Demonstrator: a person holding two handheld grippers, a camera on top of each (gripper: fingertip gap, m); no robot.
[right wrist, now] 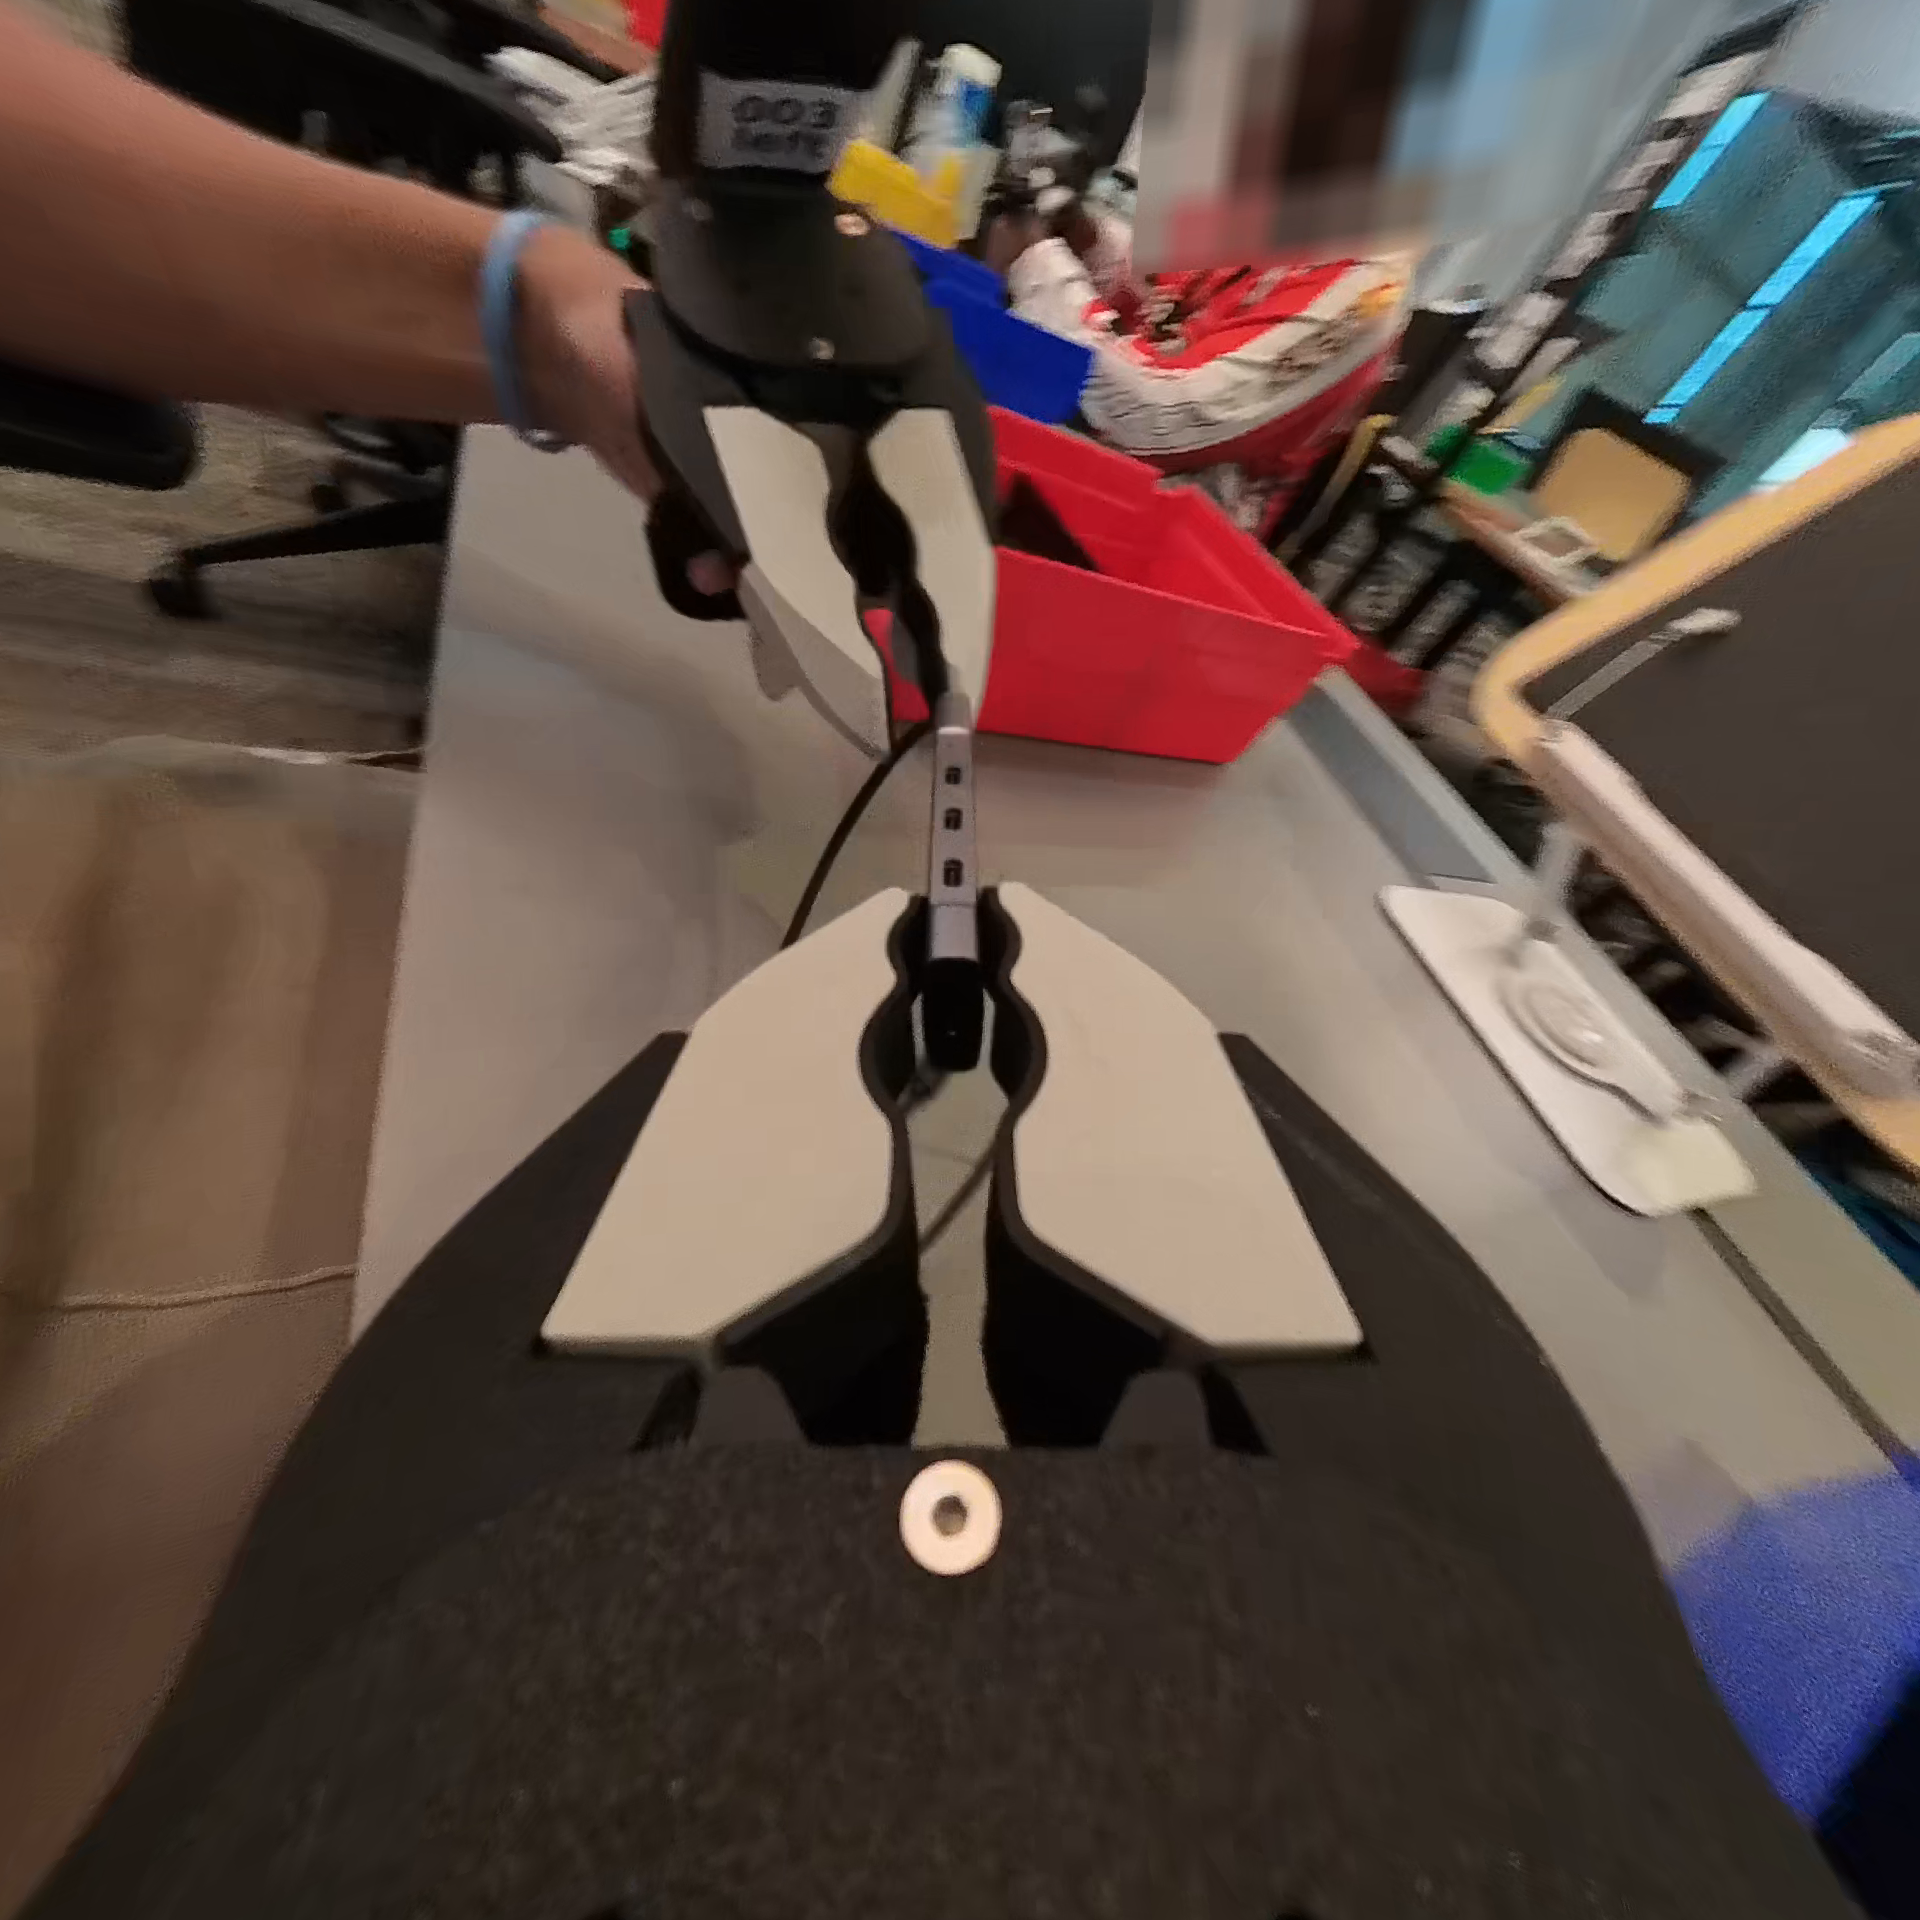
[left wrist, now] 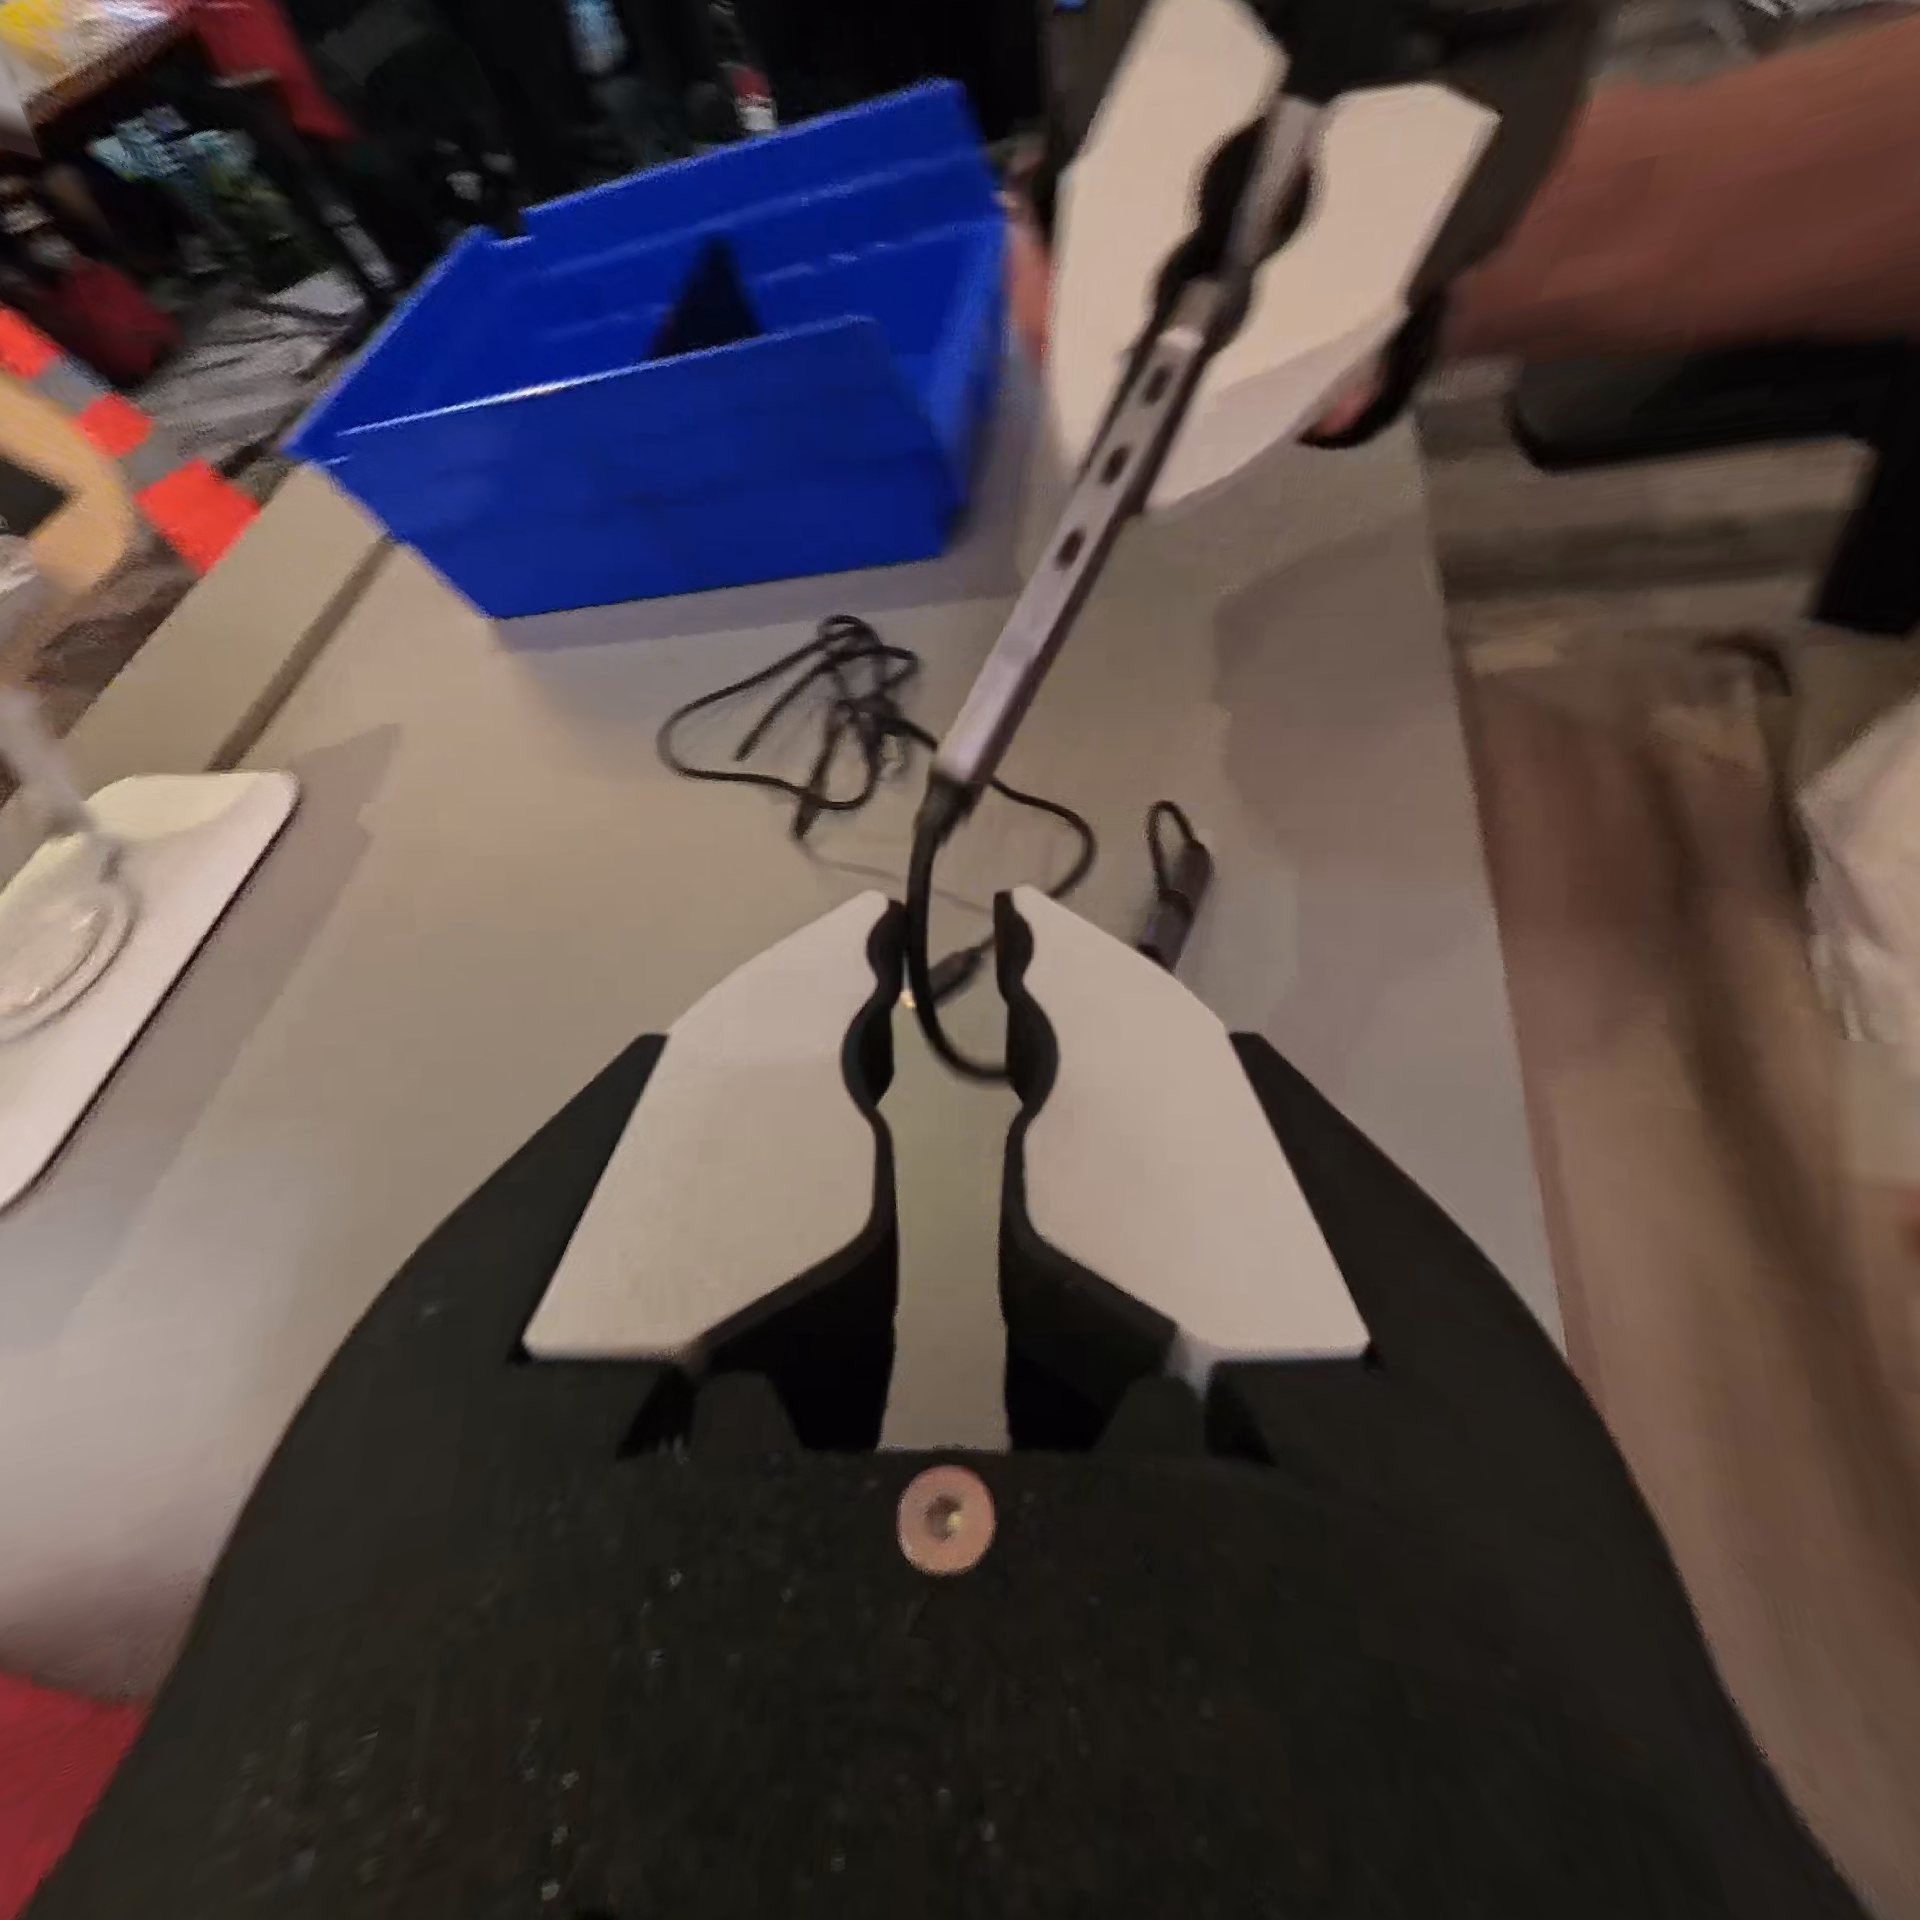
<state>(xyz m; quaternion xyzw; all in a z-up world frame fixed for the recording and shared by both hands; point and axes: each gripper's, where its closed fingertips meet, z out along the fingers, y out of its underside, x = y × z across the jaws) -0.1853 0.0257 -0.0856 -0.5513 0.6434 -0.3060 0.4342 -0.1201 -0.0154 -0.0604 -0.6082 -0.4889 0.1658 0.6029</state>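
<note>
Your right gripper (right wrist: 951, 935) is clamped on one end of the slim grey hub (left wrist: 1070, 551), holding it tilted above the grey table (left wrist: 468, 935). Your left gripper (left wrist: 943, 914) has its fingers parted around the hub's black cable (left wrist: 925, 935), not pinching it. Beyond the hub, a loose black cord (left wrist: 810, 717) lies coiled, then the blue bin (left wrist: 665, 416).

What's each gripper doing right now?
Left gripper: open, the hub's short black cable running loose between its jaws.
Right gripper: shut on the grey USB hub.
</note>
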